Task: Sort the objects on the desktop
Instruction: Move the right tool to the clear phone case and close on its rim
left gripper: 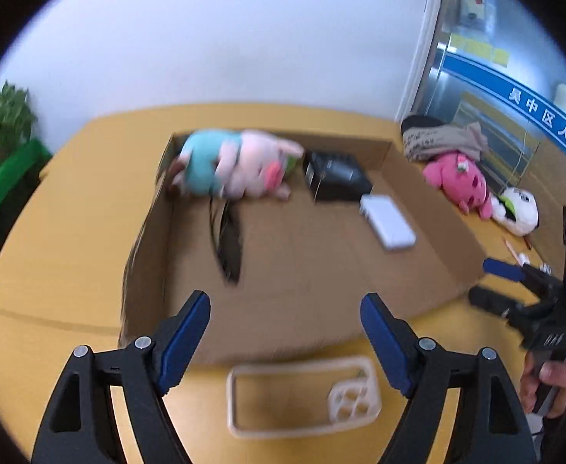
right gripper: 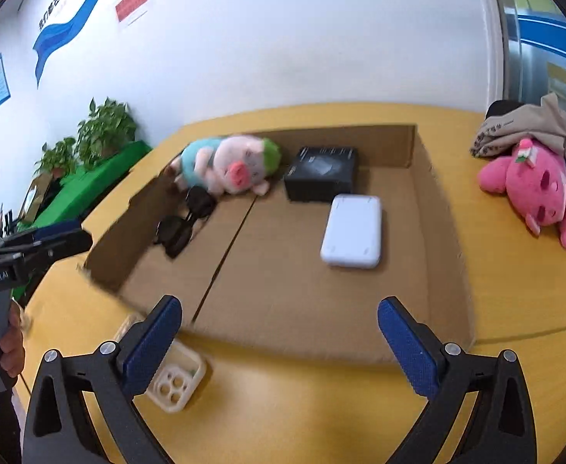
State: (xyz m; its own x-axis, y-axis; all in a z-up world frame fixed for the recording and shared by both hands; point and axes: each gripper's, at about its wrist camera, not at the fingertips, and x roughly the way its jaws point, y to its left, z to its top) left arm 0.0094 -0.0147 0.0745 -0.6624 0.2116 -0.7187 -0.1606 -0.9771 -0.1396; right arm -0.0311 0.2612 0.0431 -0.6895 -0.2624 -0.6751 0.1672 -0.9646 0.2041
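Left wrist view: left gripper point(left gripper: 285, 317) jaws wide, empty, above a clear rubbery phone case point(left gripper: 302, 398).
Box: shallow corrugated cardboard tray point(right gripper: 453, 232).
Right gripper point(right gripper: 279, 328): jaws wide, empty.

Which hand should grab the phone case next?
Probably the left. Its open tool hangs right above the phone case, which lies on the table in front of the cardboard box. The right tool is open too, but the case sits off to its side.

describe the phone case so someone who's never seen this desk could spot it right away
Start at the shallow cardboard box on the yellow desk. The phone case lies flat on the desk just outside the box's near wall, in front of the left tongs. It is the only cream, see-through frame, with a grid of round camera holes.
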